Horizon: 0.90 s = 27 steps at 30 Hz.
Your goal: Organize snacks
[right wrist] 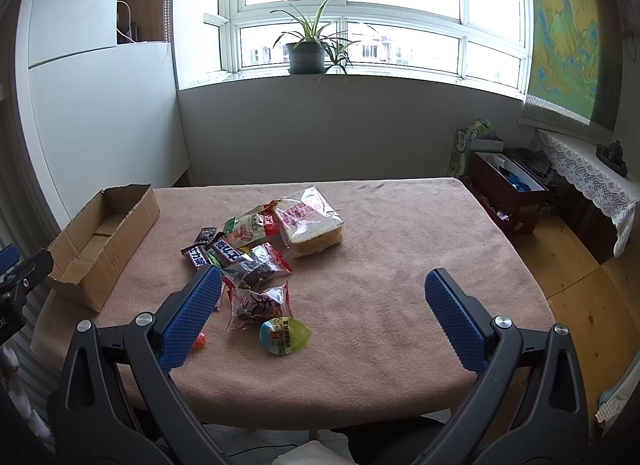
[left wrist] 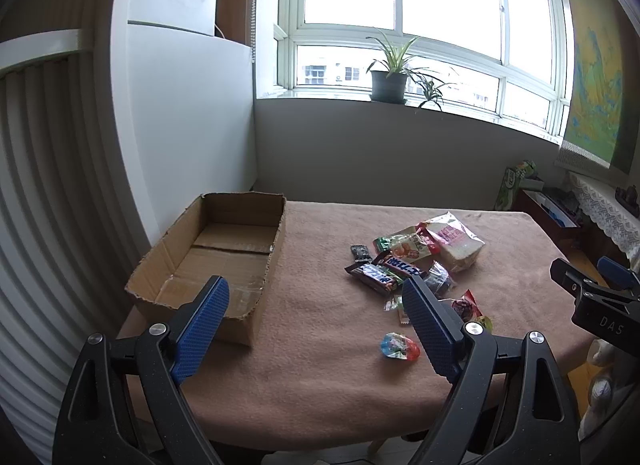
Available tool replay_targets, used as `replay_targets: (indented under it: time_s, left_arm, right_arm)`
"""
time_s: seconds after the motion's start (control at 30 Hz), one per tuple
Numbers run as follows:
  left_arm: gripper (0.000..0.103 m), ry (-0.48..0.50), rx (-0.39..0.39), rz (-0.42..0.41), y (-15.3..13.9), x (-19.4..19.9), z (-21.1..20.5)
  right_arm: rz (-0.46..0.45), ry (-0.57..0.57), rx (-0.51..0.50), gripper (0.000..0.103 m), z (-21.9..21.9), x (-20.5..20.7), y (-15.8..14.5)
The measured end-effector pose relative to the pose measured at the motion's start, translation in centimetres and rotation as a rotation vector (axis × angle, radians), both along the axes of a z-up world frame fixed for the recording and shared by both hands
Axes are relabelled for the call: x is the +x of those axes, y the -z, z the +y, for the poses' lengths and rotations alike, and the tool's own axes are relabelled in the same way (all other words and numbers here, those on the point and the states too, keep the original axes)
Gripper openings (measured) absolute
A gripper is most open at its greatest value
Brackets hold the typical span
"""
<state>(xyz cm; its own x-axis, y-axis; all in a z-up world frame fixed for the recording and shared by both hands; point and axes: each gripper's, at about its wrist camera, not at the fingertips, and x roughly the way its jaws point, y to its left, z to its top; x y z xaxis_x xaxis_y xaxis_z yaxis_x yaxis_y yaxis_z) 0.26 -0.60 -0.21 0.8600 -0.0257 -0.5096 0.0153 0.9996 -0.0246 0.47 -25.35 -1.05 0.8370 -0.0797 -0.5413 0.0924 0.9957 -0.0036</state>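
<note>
A pile of snacks lies mid-table: a bagged bread slice [right wrist: 310, 221], a green and red packet [right wrist: 250, 229], dark chocolate bars [right wrist: 208, 251], clear bags of dark candy [right wrist: 256, 265], and a round colourful sweet [right wrist: 285, 335] nearest me. The same pile shows in the left wrist view [left wrist: 408, 261]. An empty cardboard box [left wrist: 224, 257] stands at the table's left; it also shows in the right wrist view [right wrist: 104, 237]. My left gripper [left wrist: 316, 293] is open and empty, above the near table edge. My right gripper [right wrist: 322, 285] is open and empty, just right of the pile.
A pink cloth covers the table [right wrist: 400, 225]. A potted plant [right wrist: 306, 53] stands on the windowsill. A dark red box [right wrist: 508, 193] and bags sit on the floor at the right, beside a lace-covered shelf [right wrist: 588, 177]. A white wall panel stands at the left.
</note>
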Motion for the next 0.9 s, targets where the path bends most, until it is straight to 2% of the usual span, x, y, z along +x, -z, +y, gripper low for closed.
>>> replay_targets:
  time_s: [0.9]
  left_arm:
    - [0.089, 0.01, -0.008, 0.01, 0.3, 0.15, 0.03]
  right_arm:
    - [0.023, -0.002, 0.004, 0.103, -0.07, 0.3, 0.49]
